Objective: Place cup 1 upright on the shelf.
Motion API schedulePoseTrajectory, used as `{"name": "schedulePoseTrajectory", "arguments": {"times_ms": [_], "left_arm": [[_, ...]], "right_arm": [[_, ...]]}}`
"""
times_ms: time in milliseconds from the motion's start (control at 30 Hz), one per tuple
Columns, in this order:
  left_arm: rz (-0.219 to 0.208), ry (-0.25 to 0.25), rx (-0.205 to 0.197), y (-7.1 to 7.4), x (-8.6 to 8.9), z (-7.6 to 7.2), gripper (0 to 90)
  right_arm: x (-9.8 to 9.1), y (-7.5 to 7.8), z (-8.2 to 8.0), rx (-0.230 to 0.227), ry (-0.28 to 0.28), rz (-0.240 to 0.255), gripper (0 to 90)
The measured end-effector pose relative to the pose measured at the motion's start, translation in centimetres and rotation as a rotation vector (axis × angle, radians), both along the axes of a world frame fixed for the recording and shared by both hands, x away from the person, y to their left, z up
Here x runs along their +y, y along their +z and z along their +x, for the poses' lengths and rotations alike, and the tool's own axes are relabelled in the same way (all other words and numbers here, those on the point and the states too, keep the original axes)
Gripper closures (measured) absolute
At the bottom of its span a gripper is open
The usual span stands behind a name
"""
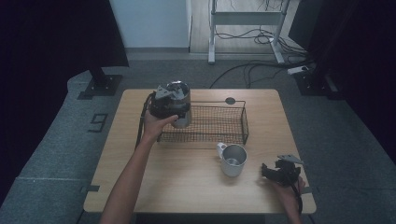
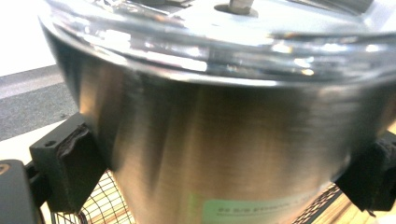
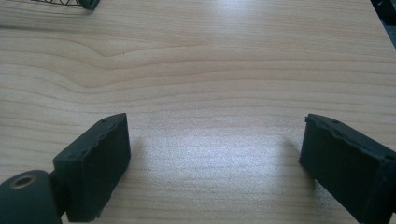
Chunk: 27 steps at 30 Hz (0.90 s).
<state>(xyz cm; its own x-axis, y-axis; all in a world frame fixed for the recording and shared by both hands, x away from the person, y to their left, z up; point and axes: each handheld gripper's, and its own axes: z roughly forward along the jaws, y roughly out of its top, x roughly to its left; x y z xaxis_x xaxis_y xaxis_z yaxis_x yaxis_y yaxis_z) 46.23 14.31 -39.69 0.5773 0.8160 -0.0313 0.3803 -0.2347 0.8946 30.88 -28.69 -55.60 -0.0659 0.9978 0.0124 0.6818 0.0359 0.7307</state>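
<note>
Steel cup clamped in left claw over wire basket — right claw spread apart

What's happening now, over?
Left gripper shut on steel cup, above wire basket. Right gripper open, empty, over table. Steel mug sits nearby.

In the left gripper view the steel canister runs off the top and bottom edges, and its green label is too blurred to read. From above, the left gripper hides most of the canister's near side. Behind the canister, the wire basket loses its left end. The person's forearms leave the bottom edge.
</note>
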Motion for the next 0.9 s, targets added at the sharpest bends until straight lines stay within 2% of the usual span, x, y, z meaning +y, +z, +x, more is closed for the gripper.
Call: {"name": "schedulePoseTrajectory", "arguments": {"times_ms": [533,900], "left_arm": [[0.028,0.001,0.042,-1.7,-0.9,1.1,4.1],[0.036,0.034,0.086,-4.0,-0.2,1.9,4.1]], "right_arm": [[0.0,0.0,0.0,-0.001,0.002,-0.001,8.4],[0.0,0.0,0.0,-0.002,0.002,-0.001,8.5]]}}
